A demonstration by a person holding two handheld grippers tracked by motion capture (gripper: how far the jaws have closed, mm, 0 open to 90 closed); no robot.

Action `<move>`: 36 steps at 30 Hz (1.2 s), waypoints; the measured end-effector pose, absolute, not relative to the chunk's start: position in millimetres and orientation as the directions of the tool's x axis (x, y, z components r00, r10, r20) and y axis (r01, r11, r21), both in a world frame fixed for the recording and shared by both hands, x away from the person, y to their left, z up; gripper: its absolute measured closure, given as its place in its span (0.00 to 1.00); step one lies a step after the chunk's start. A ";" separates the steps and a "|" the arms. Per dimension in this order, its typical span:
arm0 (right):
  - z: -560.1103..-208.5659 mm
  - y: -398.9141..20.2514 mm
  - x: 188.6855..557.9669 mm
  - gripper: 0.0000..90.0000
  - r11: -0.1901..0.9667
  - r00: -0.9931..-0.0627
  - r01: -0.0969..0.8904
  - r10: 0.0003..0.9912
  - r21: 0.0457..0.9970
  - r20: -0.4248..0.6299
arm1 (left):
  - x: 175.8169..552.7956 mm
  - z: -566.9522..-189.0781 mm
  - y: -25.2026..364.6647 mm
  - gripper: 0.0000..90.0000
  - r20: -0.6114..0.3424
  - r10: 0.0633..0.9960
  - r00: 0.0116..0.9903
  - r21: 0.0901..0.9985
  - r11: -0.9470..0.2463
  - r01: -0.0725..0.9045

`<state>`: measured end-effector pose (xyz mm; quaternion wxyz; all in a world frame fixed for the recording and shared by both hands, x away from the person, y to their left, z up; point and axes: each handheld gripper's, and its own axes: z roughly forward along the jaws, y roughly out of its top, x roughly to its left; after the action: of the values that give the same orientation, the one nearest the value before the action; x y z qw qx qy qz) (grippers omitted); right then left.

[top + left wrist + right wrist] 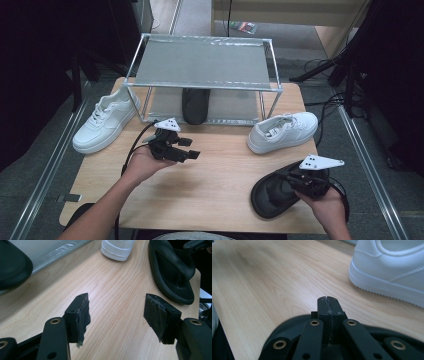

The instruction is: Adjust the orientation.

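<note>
- The right hand-held gripper (295, 181), at the lower right of the high view, is seen with its jaws pressed fully together over a black slipper (274, 195); whether the slipper's strap is pinched cannot be told.
- The left hand-held gripper (192, 148), left of centre, is held wide open and empty above the worktop (220, 170).
- No brand or writing can be read on the white sneaker (282, 131) just beyond the slipper.

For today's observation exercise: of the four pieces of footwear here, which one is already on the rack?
The black slipper on the rack's lower shelf. The other black slipper lies on the table by the right gripper, and both white sneakers stand on the table.
</note>
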<state>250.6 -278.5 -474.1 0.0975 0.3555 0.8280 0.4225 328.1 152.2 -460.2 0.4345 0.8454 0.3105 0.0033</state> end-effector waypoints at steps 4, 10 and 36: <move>-474.8 -288.6 246.3 1.00 0.407 -0.727 0.510 0.674 0.758 0.128 | 330.4 -460.4 152.3 0.42 -0.293 0.517 0.804 0.737 -0.414 0.535; -480.7 -299.1 244.9 1.00 0.430 -0.705 0.567 0.695 0.702 0.143 | 331.7 -459.6 156.2 0.42 -0.291 0.524 0.801 0.742 -0.405 0.534; -489.5 -252.9 298.3 1.00 0.424 -0.727 0.566 0.661 0.707 0.186 | 315.7 -464.1 173.7 0.42 -0.276 0.561 0.780 0.734 -0.401 0.548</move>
<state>298.3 -252.9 -489.5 0.0602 0.3642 0.8418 0.3939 315.7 173.7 -464.1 0.4358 0.8368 0.3314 0.0075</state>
